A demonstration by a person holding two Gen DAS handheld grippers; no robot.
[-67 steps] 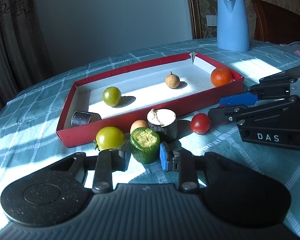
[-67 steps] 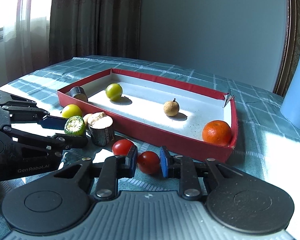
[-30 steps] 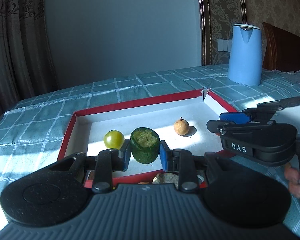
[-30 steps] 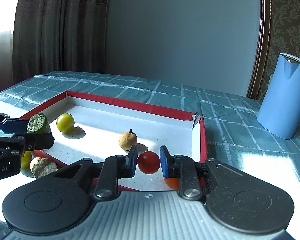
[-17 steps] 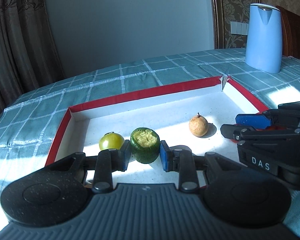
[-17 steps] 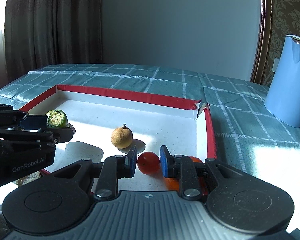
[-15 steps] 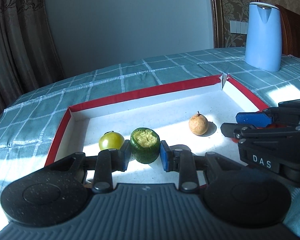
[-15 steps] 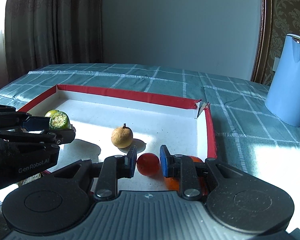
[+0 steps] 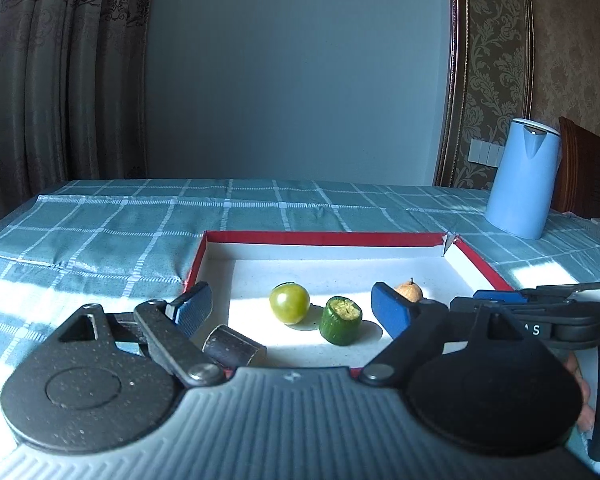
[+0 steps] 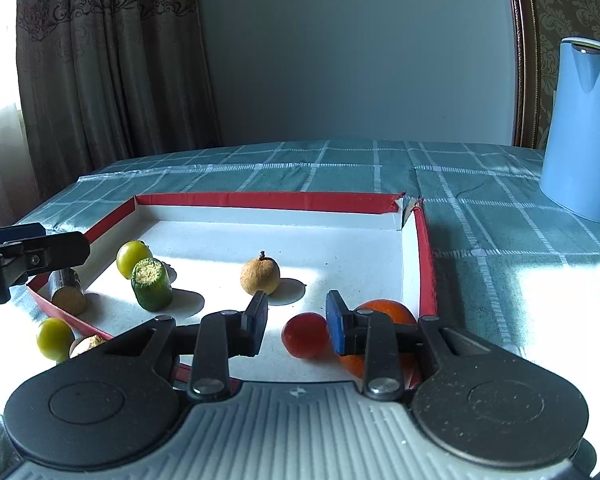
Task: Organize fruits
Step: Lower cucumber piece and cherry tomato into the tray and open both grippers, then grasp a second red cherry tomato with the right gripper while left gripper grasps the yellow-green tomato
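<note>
A red tray (image 9: 320,238) with a white floor holds a green tomato (image 9: 289,303), a brown longan-like fruit (image 9: 409,291) and a cut green stub (image 9: 340,320). The stub stands upright and free on the floor. My left gripper (image 9: 290,300) is drawn back from it, its jaws opening wide with nothing between the pads. In the right wrist view the jaws of my right gripper (image 10: 296,322) are opening. A red tomato (image 10: 305,335) rests on the tray floor between them, near the right pad and clear of the left. An orange (image 10: 384,320) lies behind the right finger.
A dark cylinder (image 10: 66,292) lies at the tray's near left corner. Outside the tray (image 10: 260,200) sit a yellow-green tomato (image 10: 55,338) and a pale cut piece (image 10: 87,345). A blue kettle (image 10: 584,128) stands at the far right on the checked cloth.
The left gripper let go of the green stub, opened wide and pulled back. The right gripper's pads have parted from the red tomato, which now rests on the tray floor.
</note>
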